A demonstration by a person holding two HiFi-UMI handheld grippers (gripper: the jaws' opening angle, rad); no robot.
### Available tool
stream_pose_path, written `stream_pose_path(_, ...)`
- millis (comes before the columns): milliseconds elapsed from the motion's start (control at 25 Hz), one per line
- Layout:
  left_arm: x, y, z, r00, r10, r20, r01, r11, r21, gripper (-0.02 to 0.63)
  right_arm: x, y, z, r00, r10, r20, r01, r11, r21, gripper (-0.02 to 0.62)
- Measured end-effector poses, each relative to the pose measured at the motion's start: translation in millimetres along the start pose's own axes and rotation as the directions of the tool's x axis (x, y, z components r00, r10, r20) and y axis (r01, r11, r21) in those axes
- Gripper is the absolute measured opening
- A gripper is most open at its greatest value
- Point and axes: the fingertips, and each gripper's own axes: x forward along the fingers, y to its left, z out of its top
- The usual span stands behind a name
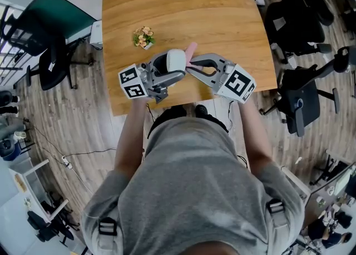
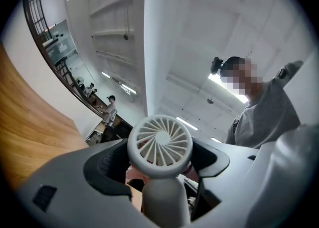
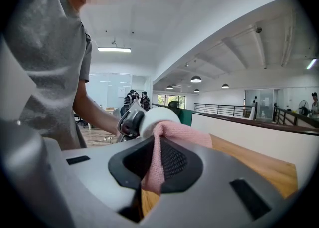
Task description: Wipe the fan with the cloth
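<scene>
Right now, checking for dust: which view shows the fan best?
Left gripper view: the fan faces it, grille slats plain. The head view shows only its white top; the right gripper view, its rim behind the cloth.

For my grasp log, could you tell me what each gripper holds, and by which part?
Left gripper: small white handheld fan, by its handle. Right gripper: pink knitted cloth, near one end.

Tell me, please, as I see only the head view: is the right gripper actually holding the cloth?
Observer: Yes; its own view shows the right gripper shut on the pink cloth.
Operator: Does the cloth touch the fan?
Observer: It appears to rest against the fan's white head.
Operator: And the left gripper?
Observer: It holds the fan's stem; the grille faces its camera.
</scene>
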Motion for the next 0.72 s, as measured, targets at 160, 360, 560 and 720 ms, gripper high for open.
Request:
stream_pose_path(160,1,-10,-1,0.993,-0.115,0.03,0.117,0.988,-0.104,0.368,-5,-5,15,1.0,0.01,0.03,-0.01,1.0,0.002,0.031)
stream_pose_path(360,-5,-11,13,0.967,-0.191,0.168,0.224,0.951,-0.214,0.368,1,-1,25,0.999,0.027,0.046,-0.027,1.0,-0.011,0.031)
stream_pose_path(560,-8,-5,15,0.962,-0.187,0.198,0.233,0.943,-0.239,0.368,8,14,22,0.996,0.085,0.03,-0.084,0.995,-0.048,0.031)
stream_pose_path(720,-8,-2,13,0.967,-0.18,0.181,0.22,0.946,-0.237,0.368,6,17,28,0.991,0.104,0.086,-0.104,0.995,0.0,0.031)
